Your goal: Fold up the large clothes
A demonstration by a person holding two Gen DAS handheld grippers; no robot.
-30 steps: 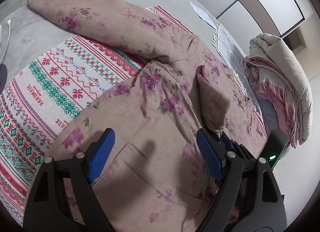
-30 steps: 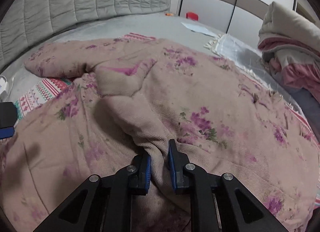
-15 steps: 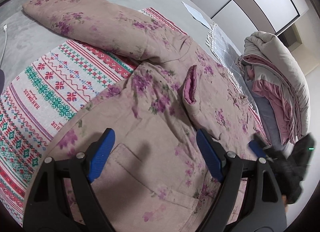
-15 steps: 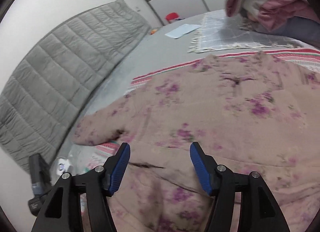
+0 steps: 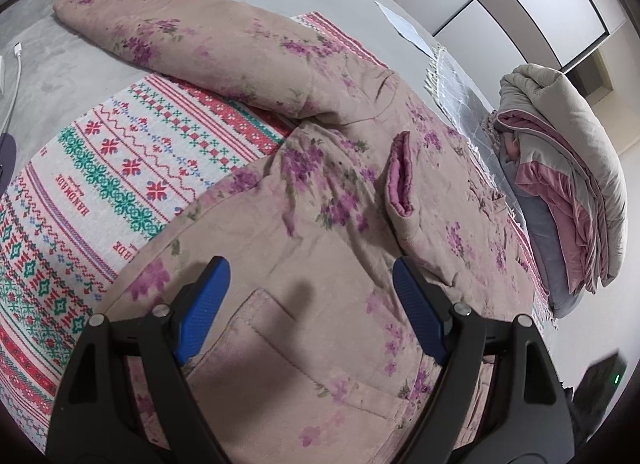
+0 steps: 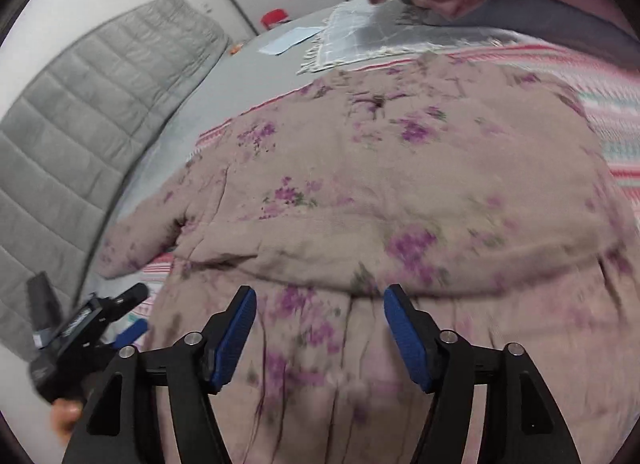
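A padded beige coat with purple flowers (image 5: 328, 224) lies spread on a patterned blanket (image 5: 120, 168). One sleeve (image 5: 192, 36) stretches out to the far left. The other sleeve (image 5: 404, 188) is folded across the coat's body, its pink-lined cuff facing up. My left gripper (image 5: 308, 304) hovers open over the coat's lower front near a patch pocket, nothing between its blue pads. In the right wrist view, my right gripper (image 6: 318, 328) is above the coat (image 6: 400, 204) with its jaws opening and empty. The left gripper (image 6: 100, 316) shows at lower left there.
A folded stack of quilts (image 5: 568, 168) sits at the right of the bed. A fringed grey mat (image 6: 360, 36), a sheet of paper (image 6: 292, 38) and a red object (image 6: 274, 18) lie farther back. A grey quilted headboard (image 6: 80, 112) runs on the left. A white cable (image 5: 16, 76) lies far left.
My right gripper let go of the folded sleeve, opened, and pulled up and away while rolling. The sleeve now rests across the coat's body. My left gripper has stayed still and open.
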